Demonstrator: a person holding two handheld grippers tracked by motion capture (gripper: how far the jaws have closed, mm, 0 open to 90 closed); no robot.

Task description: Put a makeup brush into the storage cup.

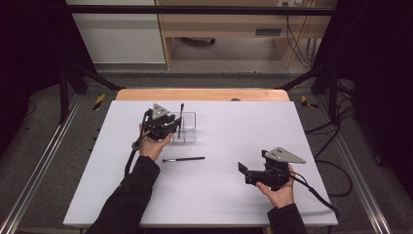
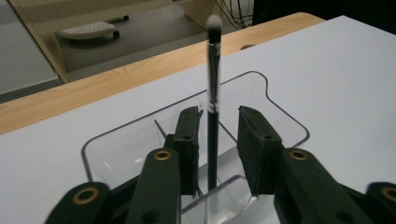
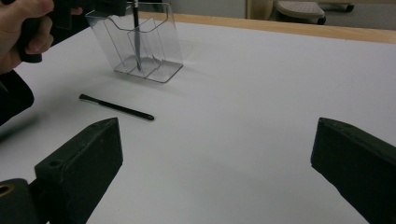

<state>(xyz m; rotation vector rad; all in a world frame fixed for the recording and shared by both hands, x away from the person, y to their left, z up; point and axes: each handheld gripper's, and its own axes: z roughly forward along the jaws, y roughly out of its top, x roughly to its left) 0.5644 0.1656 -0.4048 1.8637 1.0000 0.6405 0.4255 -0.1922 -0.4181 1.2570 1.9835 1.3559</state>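
White and wide, the surface (image 1: 219,195) runs back to a wooden edge, with dark floor and light cabinets behind. On my left, the left tool (image 2: 218,140) sits over the clear organizer (image 2: 280,116) standing toward the far left of the surface. Its jaws are parted, and I see a small gap on each side of the upright makeup brush (image 2: 213,116), which stands in a middle compartment with its pale tip upward, so nothing pinches it. Nearer me, a second brush (image 1: 183,159) lies flat on the surface, just in front of the organizer. Further right, my right tool (image 1: 242,172) hovers low with jaws spread wide, holding nothing.
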